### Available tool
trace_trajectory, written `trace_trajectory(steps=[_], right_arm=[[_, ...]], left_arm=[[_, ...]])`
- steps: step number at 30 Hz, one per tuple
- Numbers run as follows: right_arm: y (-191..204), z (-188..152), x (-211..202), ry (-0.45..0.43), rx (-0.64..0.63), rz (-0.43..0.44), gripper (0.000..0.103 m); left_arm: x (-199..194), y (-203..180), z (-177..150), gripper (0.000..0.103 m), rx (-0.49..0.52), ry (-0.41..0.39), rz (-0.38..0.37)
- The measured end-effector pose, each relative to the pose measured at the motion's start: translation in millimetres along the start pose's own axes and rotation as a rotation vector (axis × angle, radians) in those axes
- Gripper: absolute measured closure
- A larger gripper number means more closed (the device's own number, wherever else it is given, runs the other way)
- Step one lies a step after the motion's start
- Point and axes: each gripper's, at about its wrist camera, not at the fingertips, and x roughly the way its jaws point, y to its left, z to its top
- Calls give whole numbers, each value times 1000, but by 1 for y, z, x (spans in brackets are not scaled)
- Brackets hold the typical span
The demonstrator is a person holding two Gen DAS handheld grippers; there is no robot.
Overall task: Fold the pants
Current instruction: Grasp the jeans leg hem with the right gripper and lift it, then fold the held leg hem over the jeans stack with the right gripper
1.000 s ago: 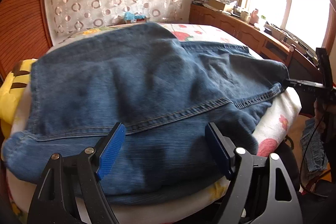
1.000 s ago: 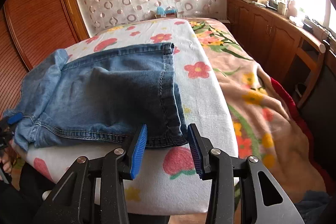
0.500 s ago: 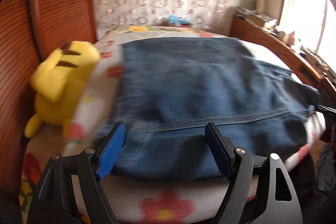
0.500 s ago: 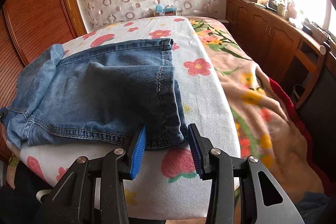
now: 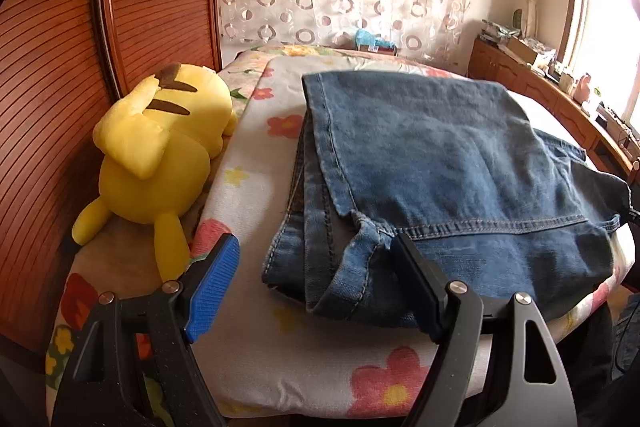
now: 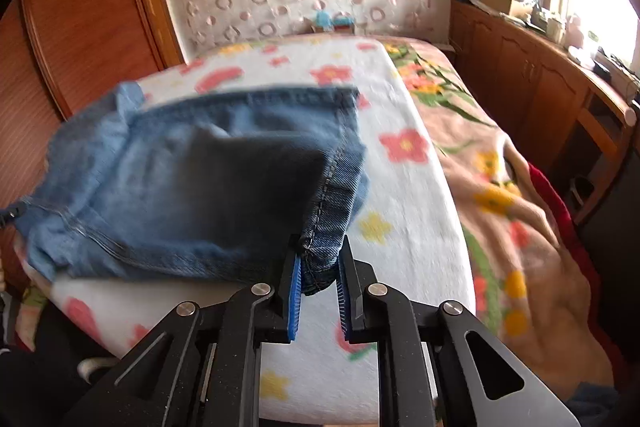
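Note:
Blue denim pants (image 5: 440, 167) lie folded on the floral bed cover (image 5: 256, 187). In the left wrist view my left gripper (image 5: 316, 287) is open and empty, its blue pads either side of the near left corner of the pants, just short of it. In the right wrist view my right gripper (image 6: 318, 279) is shut on the near right hem corner of the pants (image 6: 224, 179) and lifts that corner off the cover (image 6: 400, 227). The denim looks blurred there.
A yellow plush toy (image 5: 160, 155) lies on the bed left of the pants, against the wooden wardrobe (image 5: 52, 67). A wooden sideboard (image 6: 540, 87) with clutter runs under the window on the right. A peach floral blanket (image 6: 512, 211) covers the bed's right side.
My left gripper swung left to the pants' left corner, bringing the plush toy into view. My right gripper closed on the hem corner and raised it.

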Motion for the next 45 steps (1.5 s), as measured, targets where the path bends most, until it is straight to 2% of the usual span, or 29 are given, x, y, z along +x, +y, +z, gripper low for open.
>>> trace_trajectory(steps=[7, 13, 21, 24, 26, 28, 29, 36, 40, 45], right_arm=[[33, 42, -44, -145, -50, 117, 88], [96, 79, -70, -234, -182, 245, 88], [193, 110, -84, -277, -335, 460, 88], [219, 116, -81, -275, -374, 501, 88], [236, 117, -77, -275, -402, 492, 86], [245, 118, -69, -257, -414, 477, 73], [246, 118, -65, -245, -414, 473, 72], [230, 121, -49, -183, -400, 389, 69], [226, 120, -41, -136, -361, 338, 55], [230, 114, -25, -69, -320, 318, 54]], left_arm=[[-27, -9, 13, 24, 8, -77, -27], [-43, -23, 21, 24, 37, -113, -60], [-51, -34, 23, 24, 59, -125, -84], [-53, -33, 22, 24, 57, -126, -89], [-53, -34, 22, 24, 56, -123, -93], [-52, -35, 20, 24, 55, -116, -95], [-51, -35, 20, 24, 54, -112, -99], [-44, -43, 17, 24, 63, -97, -122], [-36, -50, 18, 24, 77, -85, -132], [-15, -60, 24, 25, 106, -55, -168]])
